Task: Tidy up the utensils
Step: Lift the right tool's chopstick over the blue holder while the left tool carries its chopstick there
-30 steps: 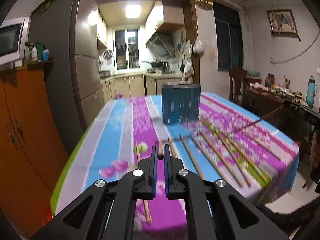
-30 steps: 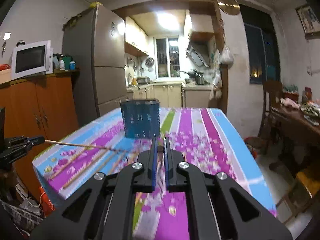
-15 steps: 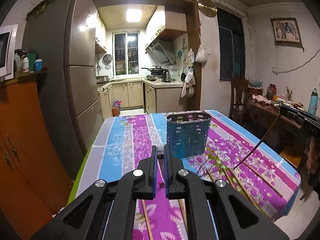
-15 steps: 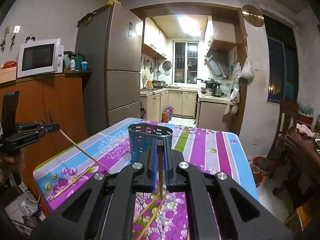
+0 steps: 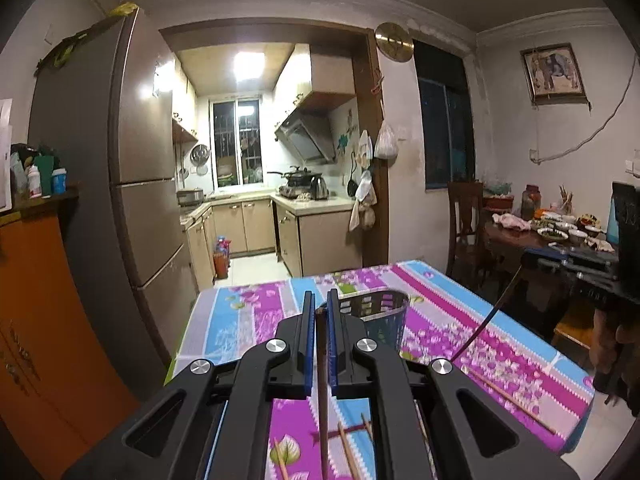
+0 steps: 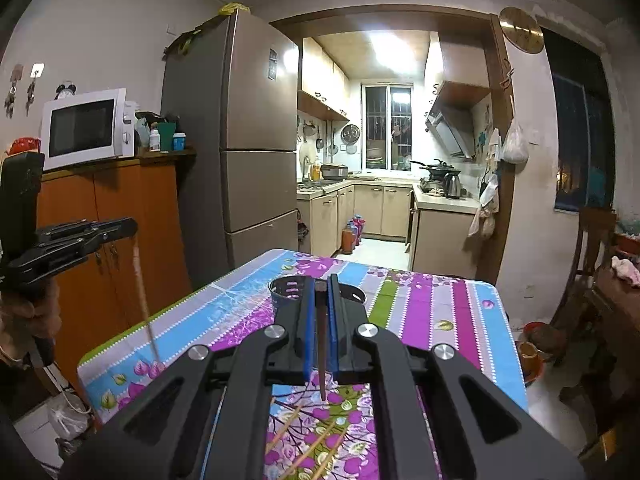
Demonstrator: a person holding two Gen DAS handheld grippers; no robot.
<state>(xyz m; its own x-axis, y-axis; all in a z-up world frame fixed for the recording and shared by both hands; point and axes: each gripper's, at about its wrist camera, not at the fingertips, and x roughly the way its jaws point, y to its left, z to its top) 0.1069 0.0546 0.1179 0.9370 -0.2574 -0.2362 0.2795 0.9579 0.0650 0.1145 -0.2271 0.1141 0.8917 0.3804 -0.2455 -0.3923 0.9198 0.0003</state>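
Each hand-held gripper is clenched on one thin brown wooden chopstick, gripped near its top so the shaft hangs point-down, presumably ready to drop upright into a container: the left hand-held gripper [image 5: 319, 312] holds its chopstick [image 5: 322, 396], the right hand-held gripper [image 6: 321, 286] its own [image 6: 322, 344]. The blue perforated plastic utensil holder [image 5: 384, 322] stands on the table [image 5: 500, 344] just ahead of both, while loose chopsticks [image 6: 316, 446] lie below them.

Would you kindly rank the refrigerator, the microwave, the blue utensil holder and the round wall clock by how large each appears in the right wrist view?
1. refrigerator
2. microwave
3. and 4. Too alike to rank: the blue utensil holder is mostly hidden behind the right gripper, and the round wall clock looks about as big.
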